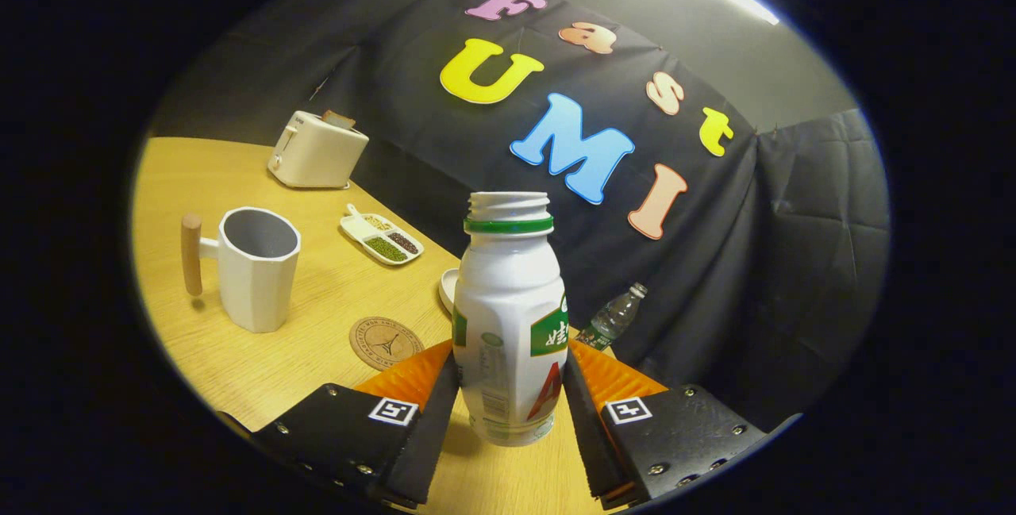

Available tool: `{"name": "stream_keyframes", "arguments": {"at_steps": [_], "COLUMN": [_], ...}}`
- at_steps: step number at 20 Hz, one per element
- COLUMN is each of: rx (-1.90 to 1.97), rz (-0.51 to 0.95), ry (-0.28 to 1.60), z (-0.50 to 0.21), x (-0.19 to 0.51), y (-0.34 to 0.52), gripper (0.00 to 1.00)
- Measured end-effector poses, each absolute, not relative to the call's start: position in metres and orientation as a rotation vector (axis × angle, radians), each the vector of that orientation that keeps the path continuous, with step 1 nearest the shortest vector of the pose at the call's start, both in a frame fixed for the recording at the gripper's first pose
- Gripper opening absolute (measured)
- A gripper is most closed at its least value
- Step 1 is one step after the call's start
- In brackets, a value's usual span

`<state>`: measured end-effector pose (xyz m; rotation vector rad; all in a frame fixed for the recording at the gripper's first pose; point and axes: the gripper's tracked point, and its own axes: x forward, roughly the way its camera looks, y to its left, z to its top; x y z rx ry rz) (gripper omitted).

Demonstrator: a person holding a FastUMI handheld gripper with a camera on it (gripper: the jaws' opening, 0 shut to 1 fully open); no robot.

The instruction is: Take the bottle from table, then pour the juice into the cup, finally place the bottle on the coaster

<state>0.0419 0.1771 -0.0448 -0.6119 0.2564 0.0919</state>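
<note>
Far ahead and to the left of the fingers: a toaster (316,151) with a slice poking up, parked by the booth wall, out of the working area. Nearer, still left of the fingers: the cup (255,267), upright, mouth open and facing up, wooden handle turned away from the gripper, so nothing blocked a pour from this side. Looked empty, though the bottom was not visible. Beyond the cup, toward the wall: a small divided dish (382,238) of beans, well apart from the cup. Just ahead of the left finger: the coaster (386,343), flat on the table (238,372), bare, presumably kept free for the last step.

Between the fingers: the bottle (509,317), cap off, neck up, roughly upright relative to the gripper. Gripper (510,392) clenched on the lower body, both pads pressed against its sides; low grasp likely chosen to leave the neck free for tipping. Base seemed slightly above the tabletop, judging by the shadow beneath, but not certain. Behind the bottle: the edge of a white saucer (449,290), mostly hidden.

Beyond the right finger: a clear water bottle (613,317) at the table's far edge near the cloth, not part of the job.

Judged stage: bottle taken, pouring not yet begun; next, a carry leftward to the cup.
</note>
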Motion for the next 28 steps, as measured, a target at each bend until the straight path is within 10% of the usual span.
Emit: {"name": "stream_keyframes", "arguments": {"at_steps": [28], "rx": [-1.257], "rz": [0.014], "ry": [0.057], "z": [-0.014], "x": [0.059], "y": [0.248], "gripper": [0.71]}}
